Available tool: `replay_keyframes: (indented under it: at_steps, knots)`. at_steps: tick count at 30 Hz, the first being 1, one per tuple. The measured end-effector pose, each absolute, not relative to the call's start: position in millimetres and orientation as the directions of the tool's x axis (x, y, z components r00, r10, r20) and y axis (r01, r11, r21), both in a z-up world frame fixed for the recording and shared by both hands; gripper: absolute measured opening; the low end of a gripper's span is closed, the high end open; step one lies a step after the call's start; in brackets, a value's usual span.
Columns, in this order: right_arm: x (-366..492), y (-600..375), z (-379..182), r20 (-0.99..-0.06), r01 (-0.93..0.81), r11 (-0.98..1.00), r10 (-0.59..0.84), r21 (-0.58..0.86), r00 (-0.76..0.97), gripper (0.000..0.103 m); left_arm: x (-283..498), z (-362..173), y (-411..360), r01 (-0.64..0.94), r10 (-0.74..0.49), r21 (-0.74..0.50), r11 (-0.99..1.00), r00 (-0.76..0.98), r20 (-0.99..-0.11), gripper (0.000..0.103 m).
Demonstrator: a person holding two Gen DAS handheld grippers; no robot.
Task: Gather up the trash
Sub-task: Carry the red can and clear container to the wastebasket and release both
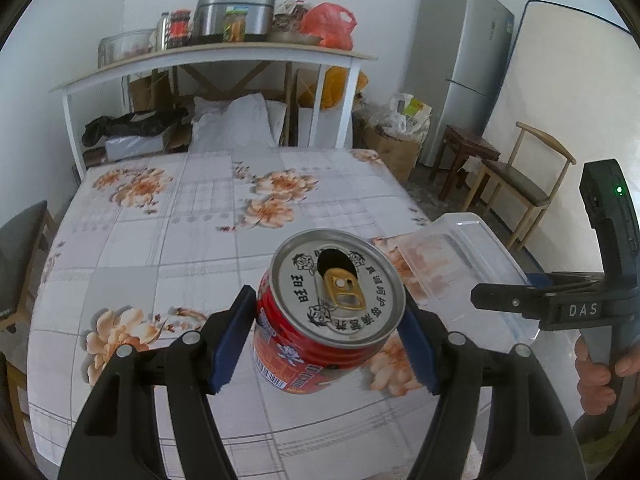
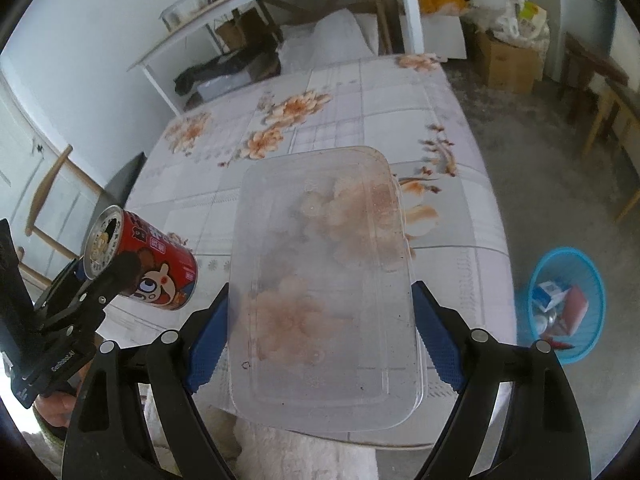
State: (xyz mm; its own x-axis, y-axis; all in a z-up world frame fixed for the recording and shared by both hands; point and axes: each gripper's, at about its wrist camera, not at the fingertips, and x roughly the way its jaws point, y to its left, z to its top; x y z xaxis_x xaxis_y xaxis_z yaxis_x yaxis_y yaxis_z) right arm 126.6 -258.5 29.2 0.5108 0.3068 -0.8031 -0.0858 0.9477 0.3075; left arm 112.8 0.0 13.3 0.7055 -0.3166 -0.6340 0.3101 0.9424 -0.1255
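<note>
Your left gripper (image 1: 326,330) is clamped on the red can (image 1: 324,316), blue pads pressed to both sides, and the can hangs tilted above the floral table (image 1: 180,240) with its silver top toward the lens. From the left wrist you get that top in full: the opened mouth, the gold pull tab, little cartoon faces and a ring of Chinese characters round the rim, plus a barcode low on the side. The right wrist gives you what that view hides, the can's flank with a wide-eyed cartoon face and more Chinese print that is too small to read. Your right gripper (image 2: 320,328) grips the clear tray (image 2: 324,280) across its width, pads on both long edges, the plastic smeared with reddish residue and held over the table's near edge. In the left view that tray (image 1: 460,272) is only a corner poking out beside the can, and you can read "DAS" on the right gripper's (image 1: 496,300) body. Only the right wrist shows you the blue bin (image 2: 560,300) on the floor right of the table, with cartons and scraps inside. A small label on the left gripper's (image 2: 100,280) body there starts "Gen", the rest unclear.
</note>
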Motion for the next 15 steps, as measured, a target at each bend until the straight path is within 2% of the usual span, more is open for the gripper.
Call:
replay_keyframes:
  at_steps: [5, 10, 15]
  knots:
    - [107.2, -301.1, 42.0, -0.762, -0.016, 0.933, 0.304, 0.360, 0.572, 0.081, 111.9, 32.0, -27.2, 0.381, -0.384, -0.145, 0.913, 0.684, -0.621, 0.067]
    - [64.1, -392.1, 53.6, -0.707, 0.183, 0.873, 0.225, 0.451, 0.670, 0.081, 129.1, 50.4, -78.0, 0.502, -0.514, -0.215, 0.838, 0.592, -0.620, 0.067]
    - [17.6, -487.0, 32.3, -0.684, 0.375, 0.733, 0.166, 0.567, 0.710, 0.081, 154.8, 52.0, -161.3, 0.620, -0.622, -0.286, 0.731, 0.431, -0.654, 0.067]
